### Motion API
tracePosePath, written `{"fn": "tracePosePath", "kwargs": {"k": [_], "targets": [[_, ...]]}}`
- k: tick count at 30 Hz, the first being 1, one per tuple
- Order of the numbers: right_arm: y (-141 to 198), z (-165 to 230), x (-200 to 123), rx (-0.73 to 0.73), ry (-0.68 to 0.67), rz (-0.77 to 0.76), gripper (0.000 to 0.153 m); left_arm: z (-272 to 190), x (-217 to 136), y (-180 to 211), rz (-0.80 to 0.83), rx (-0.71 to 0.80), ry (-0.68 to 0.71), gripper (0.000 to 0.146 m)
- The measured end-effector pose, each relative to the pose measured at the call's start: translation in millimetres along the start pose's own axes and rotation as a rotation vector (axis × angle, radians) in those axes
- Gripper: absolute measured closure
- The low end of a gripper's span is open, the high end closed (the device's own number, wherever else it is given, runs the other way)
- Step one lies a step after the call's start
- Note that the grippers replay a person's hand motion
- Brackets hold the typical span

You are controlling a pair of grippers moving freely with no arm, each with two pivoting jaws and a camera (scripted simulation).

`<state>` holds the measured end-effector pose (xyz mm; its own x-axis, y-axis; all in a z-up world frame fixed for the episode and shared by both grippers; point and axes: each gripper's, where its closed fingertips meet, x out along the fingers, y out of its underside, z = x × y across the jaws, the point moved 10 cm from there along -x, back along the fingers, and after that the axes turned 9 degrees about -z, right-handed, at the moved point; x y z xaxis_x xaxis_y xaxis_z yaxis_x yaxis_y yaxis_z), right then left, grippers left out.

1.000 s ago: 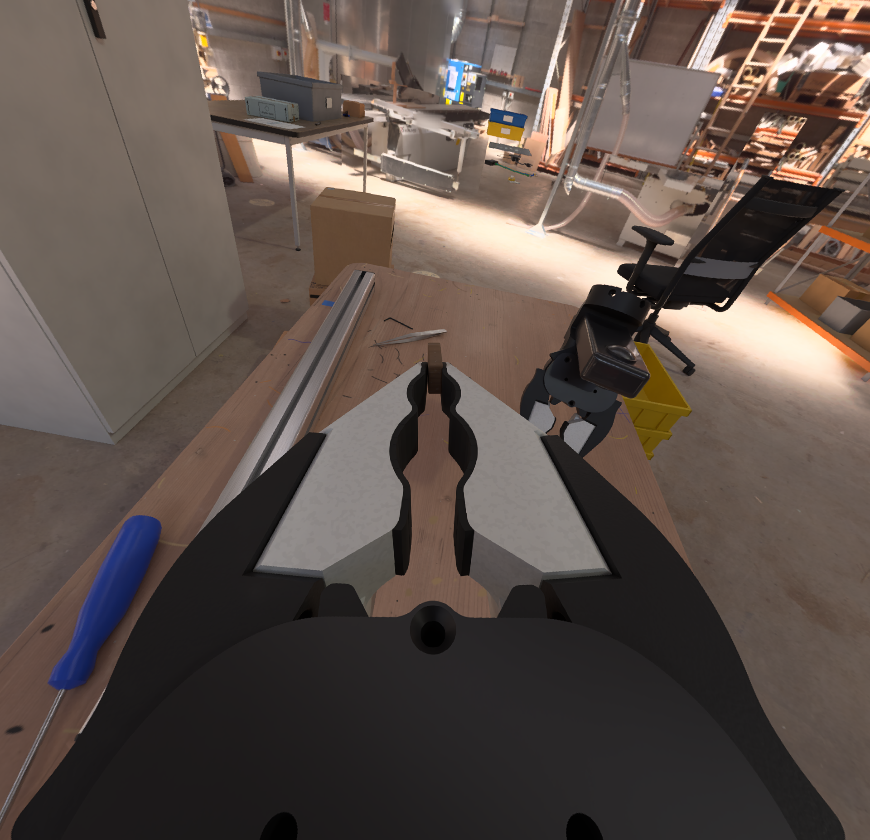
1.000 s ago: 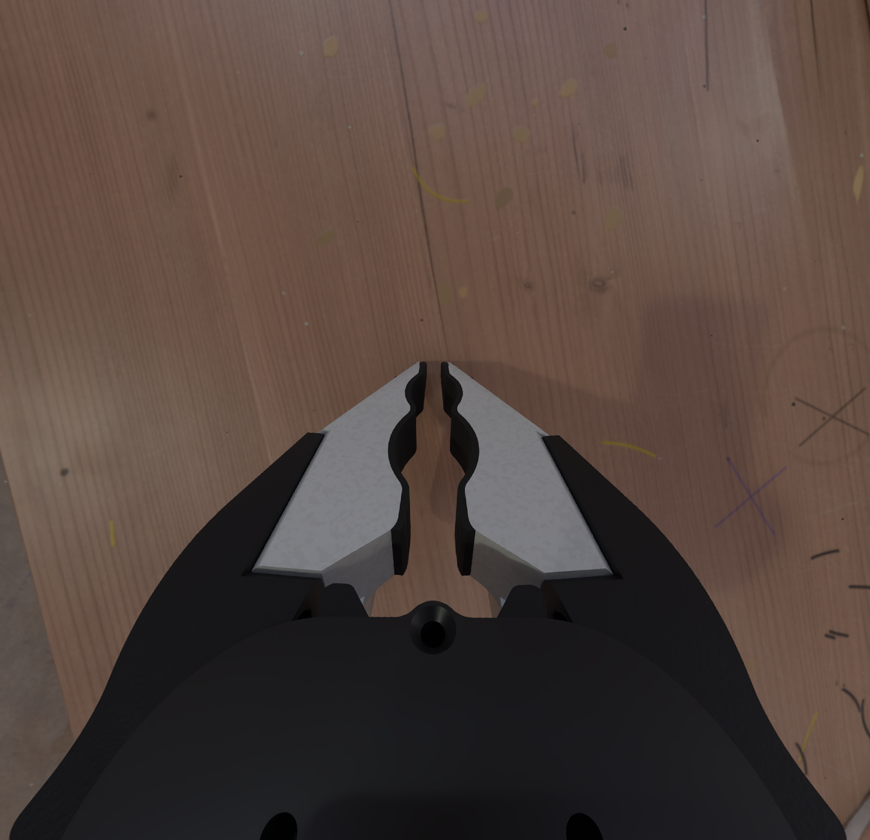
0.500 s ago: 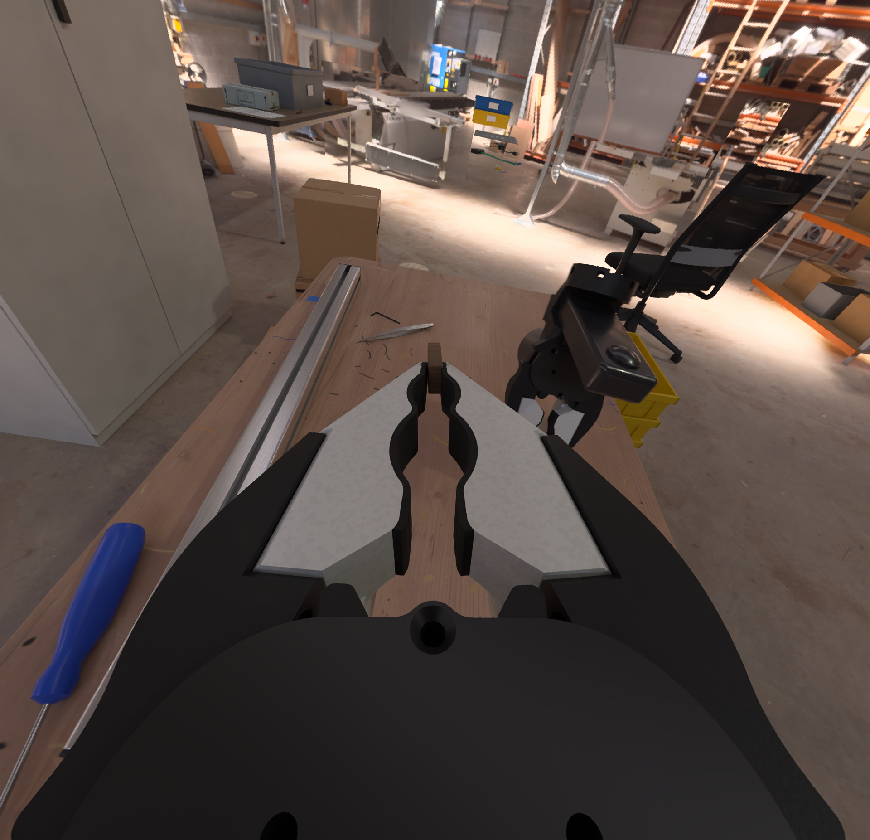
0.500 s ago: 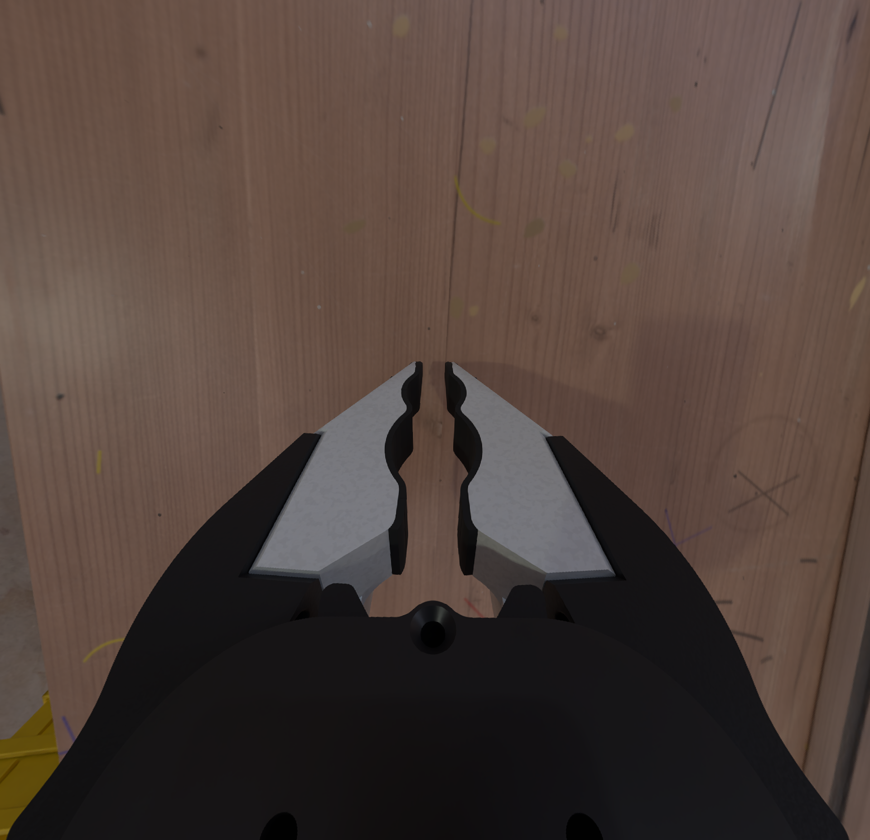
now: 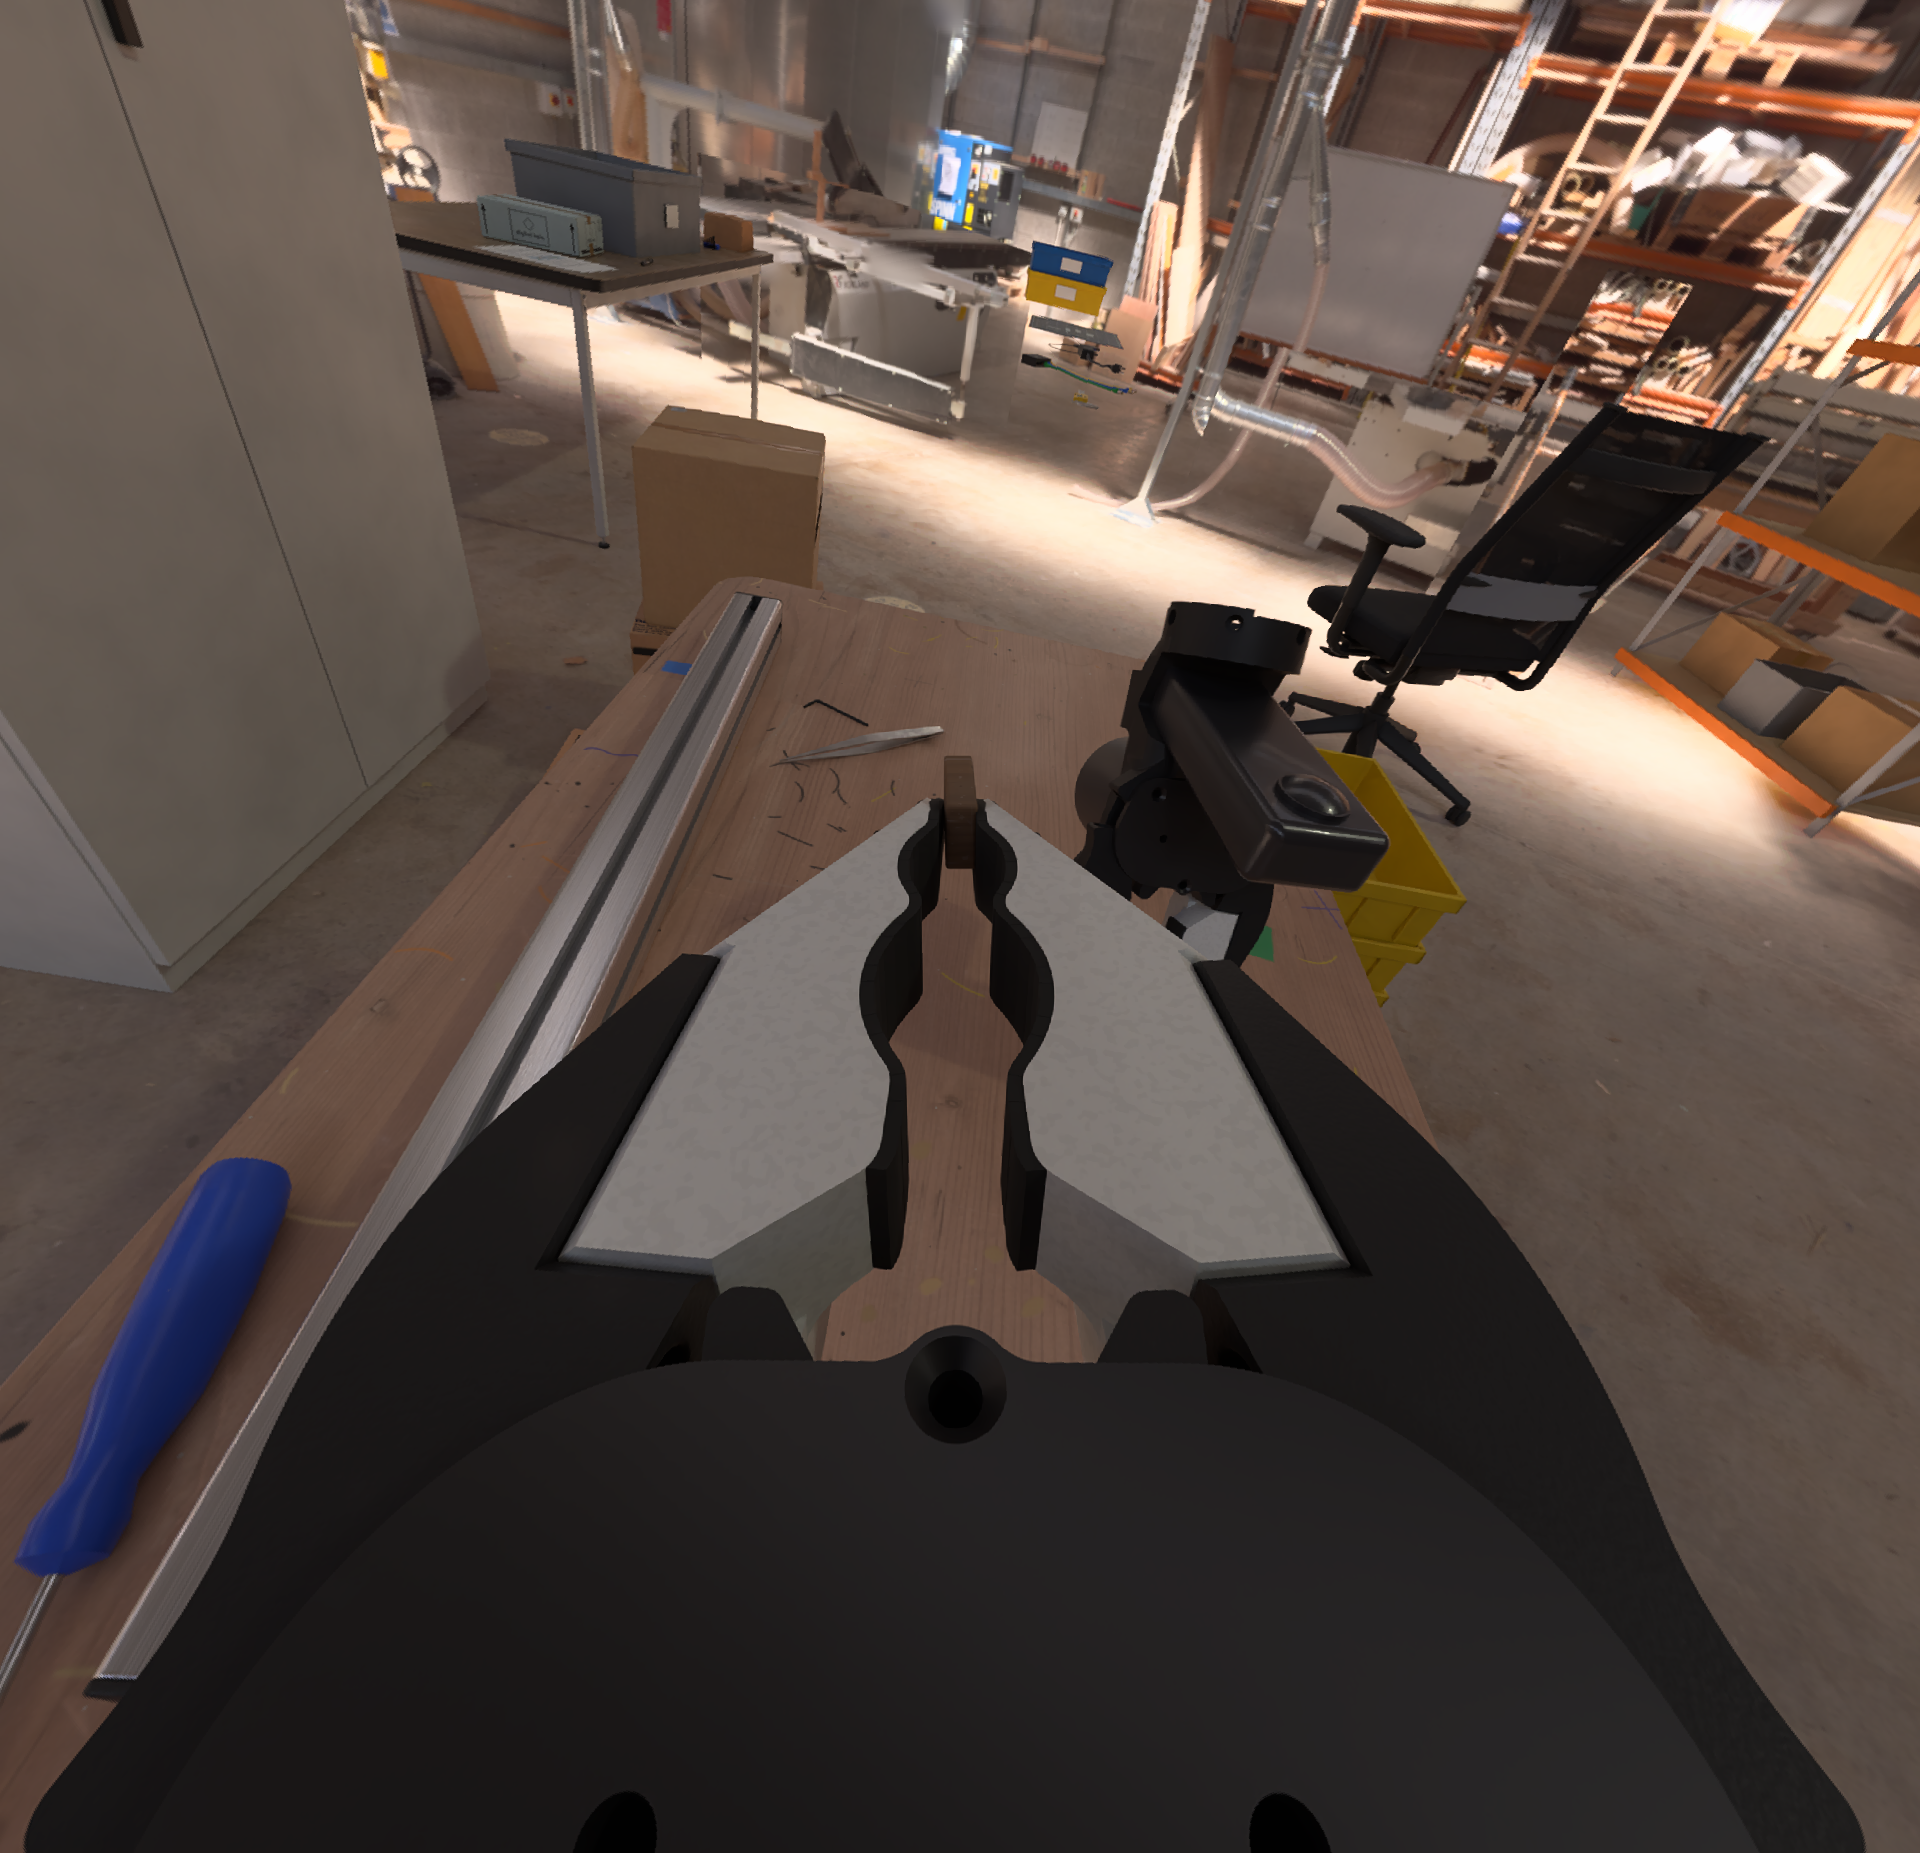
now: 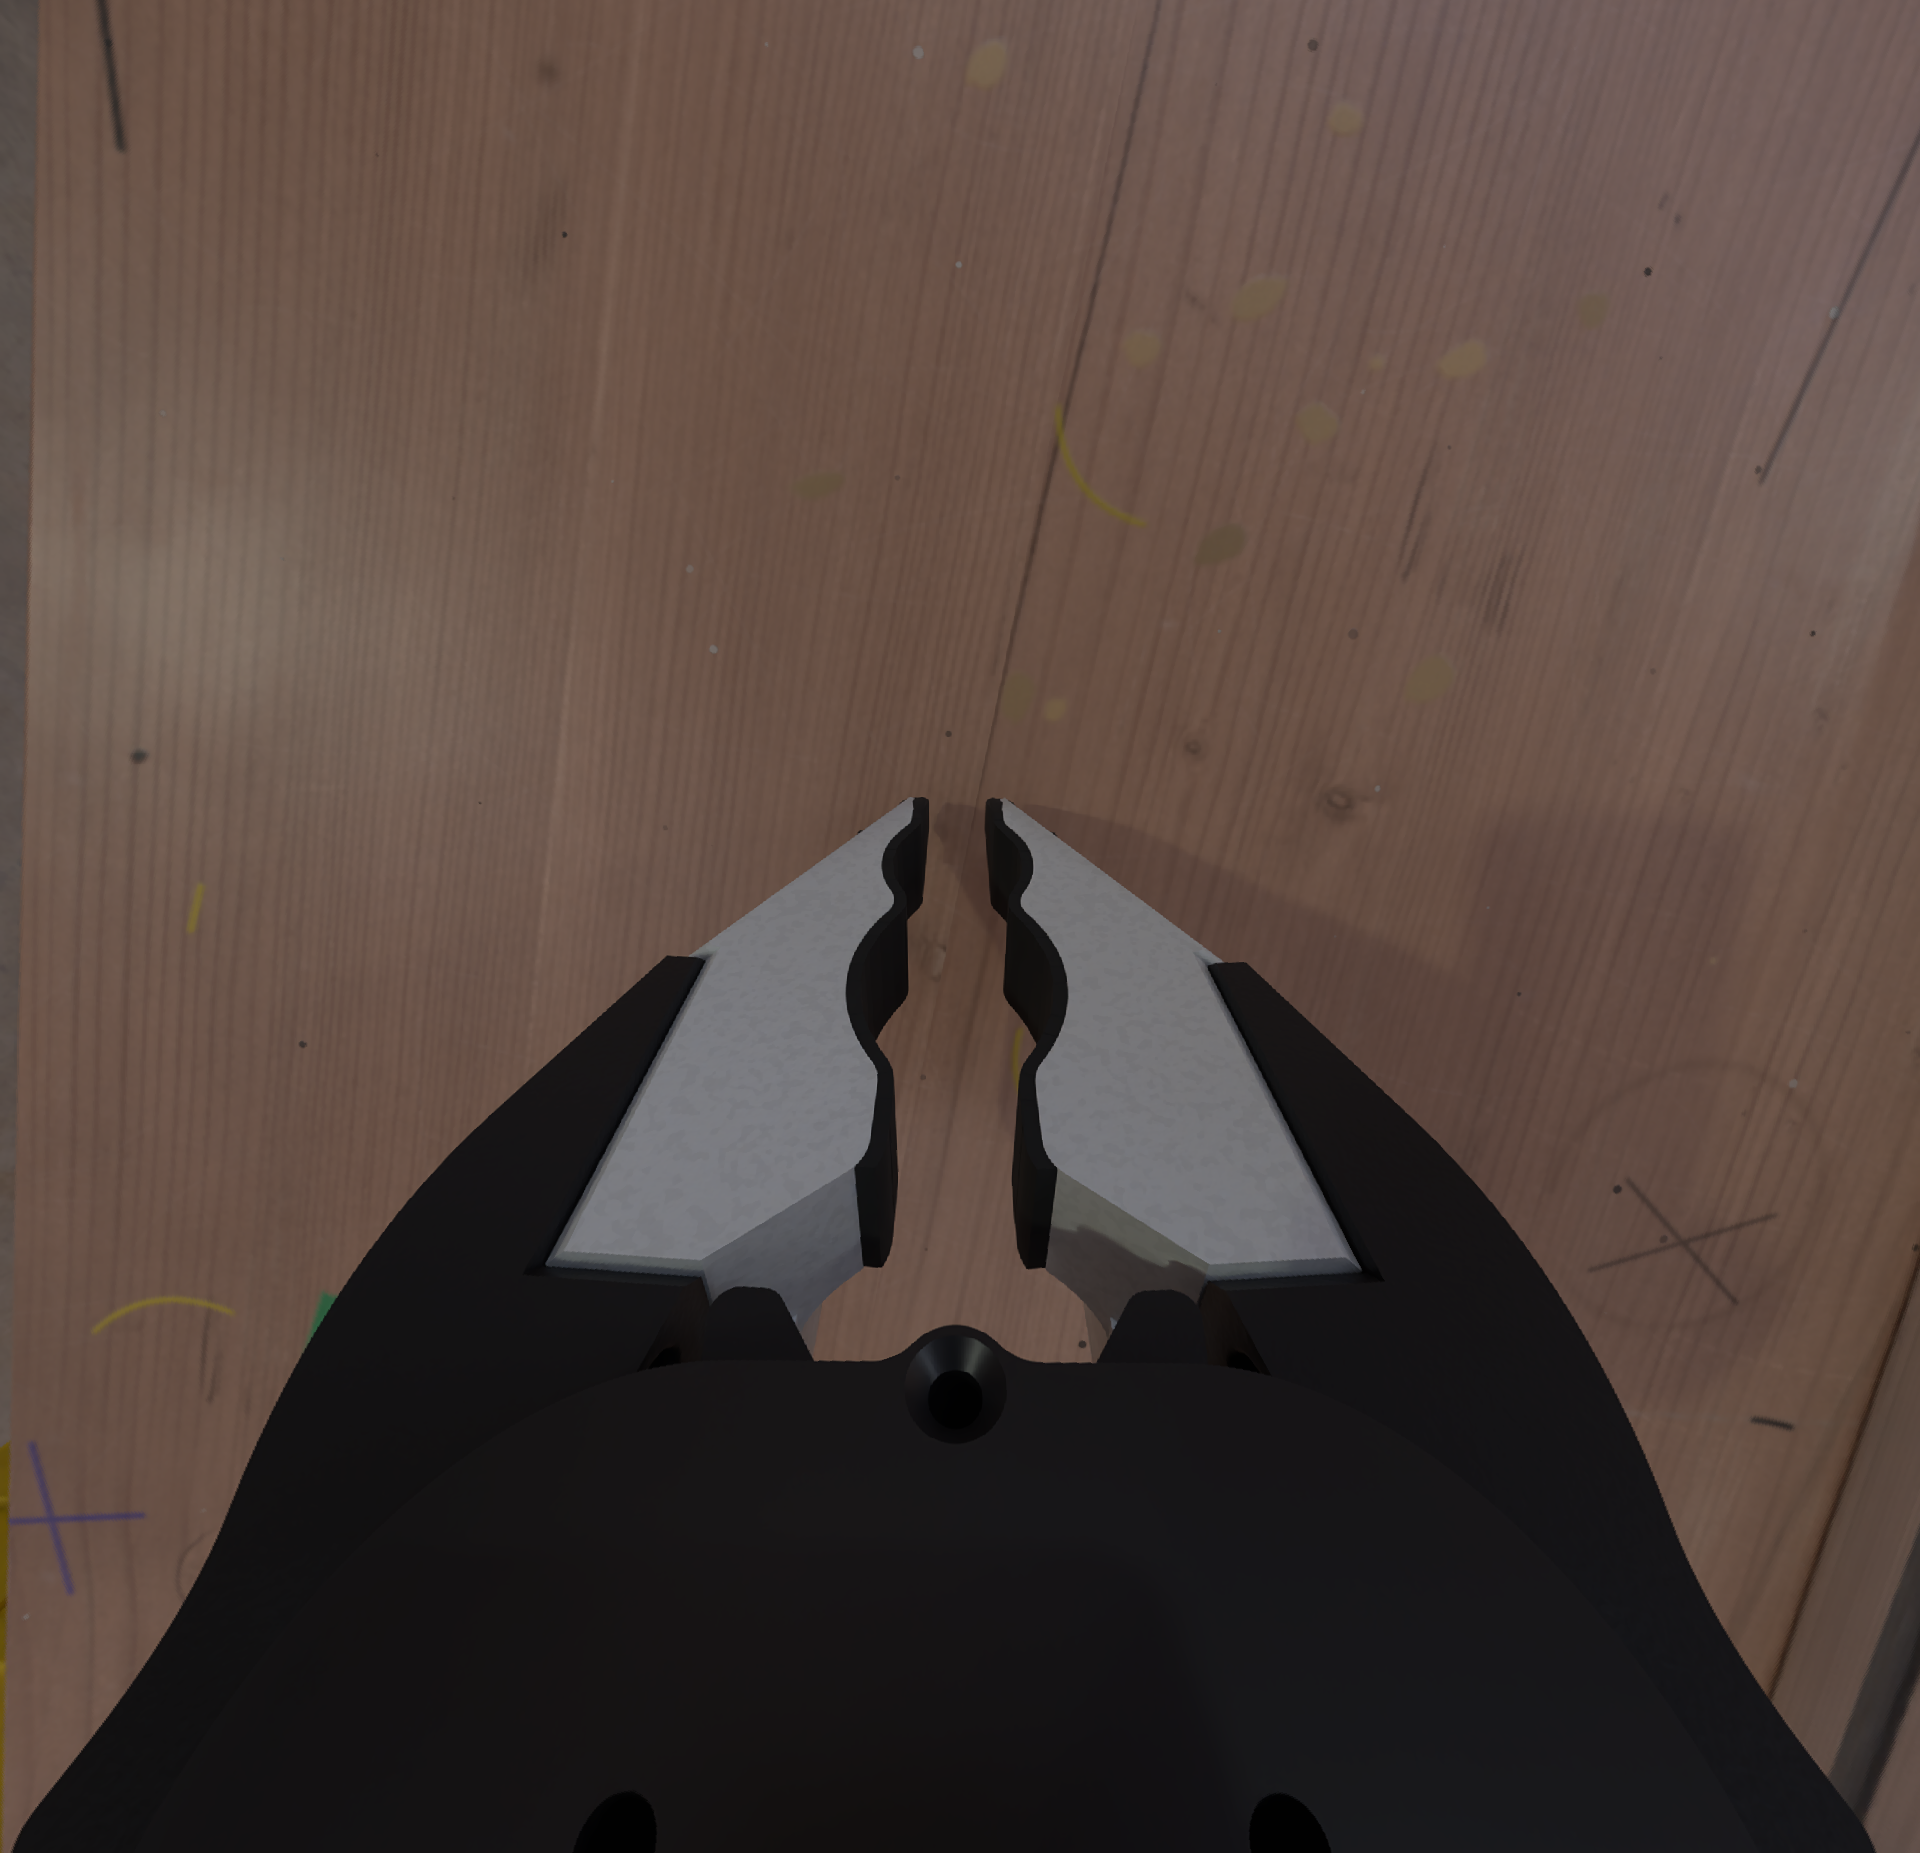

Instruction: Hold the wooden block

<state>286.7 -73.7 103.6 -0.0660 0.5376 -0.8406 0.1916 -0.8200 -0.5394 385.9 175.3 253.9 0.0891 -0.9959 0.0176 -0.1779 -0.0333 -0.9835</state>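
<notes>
A small dark wooden block (image 5: 961, 785) stands upright between the fingertips of my left gripper (image 5: 958, 821), which is shut on it above the wooden workbench (image 5: 1018, 681). My right gripper (image 6: 956, 816) points straight down at bare bench boards, its jaws slightly apart and empty. In the left wrist view the right gripper (image 5: 1210, 925) shows as a black body just right of the block, fingers pointing down at the bench. The block does not show in the right wrist view.
A metal rail (image 5: 582, 951) runs along the bench's left side, with a blue screwdriver (image 5: 156, 1356) beside it. Tweezers (image 5: 862, 743) and a hex key (image 5: 831, 707) lie beyond the block. Yellow bins (image 5: 1392, 868), an office chair (image 5: 1507, 598) and a cardboard box (image 5: 727, 504) stand off the bench.
The right gripper's jaws have parted a little and it has shifted over the bench towards the left gripper. The left gripper keeps its hold on the block, its view swaying slightly.
</notes>
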Motion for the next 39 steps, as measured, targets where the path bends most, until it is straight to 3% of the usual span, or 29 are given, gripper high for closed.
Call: {"fn": "tracePosePath", "kwargs": {"k": [16, 39], "targets": [[13.4, -5.0, 3.4, -0.008, -0.029, -0.089, 0.146, -1.4, 8.0, 2.3, 0.035, -0.001, 0.003, 0.142], [10.1, -2.3, 3.6, -0.026, -0.007, -0.052, 0.148, -2.4, 8.5, 2.2, 0.031, -0.009, 0.008, 0.142]]}}
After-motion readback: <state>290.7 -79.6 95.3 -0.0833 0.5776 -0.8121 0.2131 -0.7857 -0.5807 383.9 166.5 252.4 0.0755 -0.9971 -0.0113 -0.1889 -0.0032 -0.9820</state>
